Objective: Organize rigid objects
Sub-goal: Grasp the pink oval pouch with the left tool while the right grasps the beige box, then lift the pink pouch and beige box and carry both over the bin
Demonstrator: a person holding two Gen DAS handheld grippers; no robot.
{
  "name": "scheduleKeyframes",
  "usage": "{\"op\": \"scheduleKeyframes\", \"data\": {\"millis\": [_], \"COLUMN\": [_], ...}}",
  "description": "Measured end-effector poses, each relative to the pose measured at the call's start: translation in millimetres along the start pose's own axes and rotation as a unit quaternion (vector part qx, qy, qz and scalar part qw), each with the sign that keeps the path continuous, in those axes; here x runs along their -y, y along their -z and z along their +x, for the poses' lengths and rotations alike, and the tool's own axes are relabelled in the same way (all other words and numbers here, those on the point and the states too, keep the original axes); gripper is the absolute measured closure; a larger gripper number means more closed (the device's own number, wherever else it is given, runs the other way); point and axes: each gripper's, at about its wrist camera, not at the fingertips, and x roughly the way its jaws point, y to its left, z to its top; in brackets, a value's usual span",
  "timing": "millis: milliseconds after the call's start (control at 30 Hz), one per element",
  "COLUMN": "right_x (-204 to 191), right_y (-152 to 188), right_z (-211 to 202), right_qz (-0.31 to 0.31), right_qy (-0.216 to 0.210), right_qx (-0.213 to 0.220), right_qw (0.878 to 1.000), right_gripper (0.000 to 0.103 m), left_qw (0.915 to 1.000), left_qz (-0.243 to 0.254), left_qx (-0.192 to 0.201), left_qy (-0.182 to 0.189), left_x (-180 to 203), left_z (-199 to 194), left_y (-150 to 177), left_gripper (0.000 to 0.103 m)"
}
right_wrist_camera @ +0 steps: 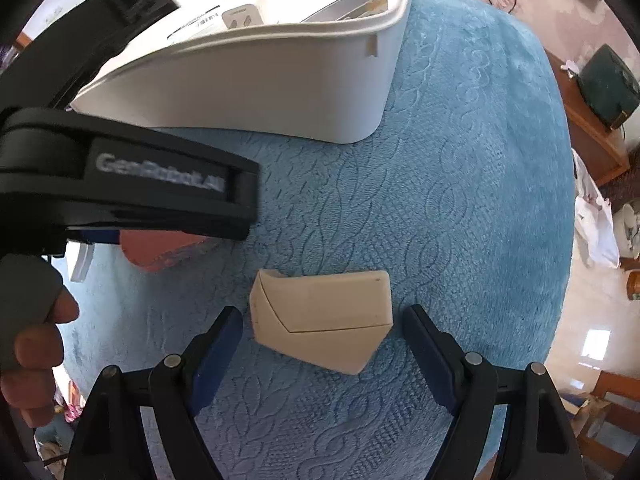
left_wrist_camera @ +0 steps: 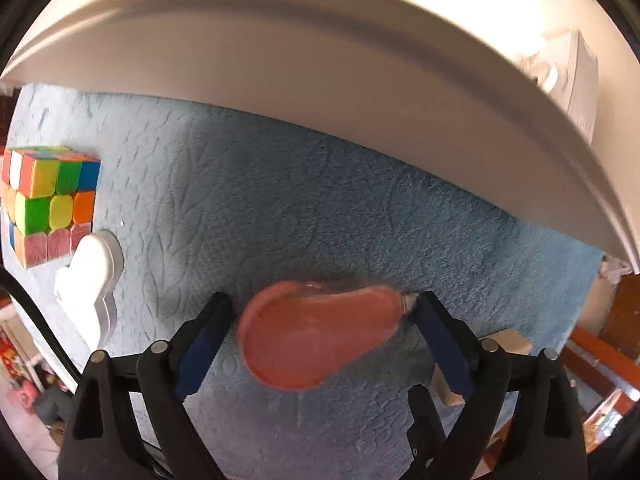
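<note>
Only the left wrist view shows the color cube (left_wrist_camera: 48, 200) and a white clip-shaped piece (left_wrist_camera: 94, 280) beside it, far to the left on the blue cloth (left_wrist_camera: 280, 184). Only the right wrist view looks inside the white bin (right_wrist_camera: 256, 80), where small boxes lie. The left gripper (left_wrist_camera: 324, 312) points down with its jaws wide apart around the pink pear-shaped piece (left_wrist_camera: 316, 336). That piece lies flat, its long side going across from jaw to jaw, the thin end just by the right-hand finger. The right gripper (right_wrist_camera: 322, 320) is open too, with the beige block (right_wrist_camera: 324, 320) lying between its fingers, untouched on both sides, long side across. The bin's wall stands close behind both pieces. The cloth right of the block is bare.
</note>
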Motion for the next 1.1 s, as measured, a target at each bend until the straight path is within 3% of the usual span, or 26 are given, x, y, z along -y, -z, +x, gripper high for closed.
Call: {"op": "scheduleKeyframes", "data": {"millis": [367, 567, 700, 1100], "right_x": [-12.0, -19.2, -16.0, 4.1], "right_y": [-2.4, -0.5, -1.6, 7.0], "right_z": [2.5, -1.6, -4.1, -0.9], "right_qz": [-0.018, -0.026, -0.023, 0.016], "right_qy": [0.016, 0.044, 0.025, 0.019], "right_qx": [-0.004, -0.005, -0.010, -0.068], "right_qw": [1.000, 0.999, 0.999, 0.997], "right_gripper": [0.021, 0.042, 0.042, 0.042], "left_qw": [0.9999, 0.9999, 0.9999, 0.9997], "left_qz": [-0.005, -0.008, -0.014, -0.016], "left_qx": [-0.003, 0.001, 0.003, 0.004], "left_qy": [-0.010, -0.006, -0.003, 0.016], "left_x": [5.0, 18.1, 11.3, -13.1], "left_z": [4.1, 5.7, -5.0, -10.5], "left_y": [-12.1, -11.5, -4.3, 16.5], "left_gripper": [0.002, 0.005, 0.016, 0.017]}}
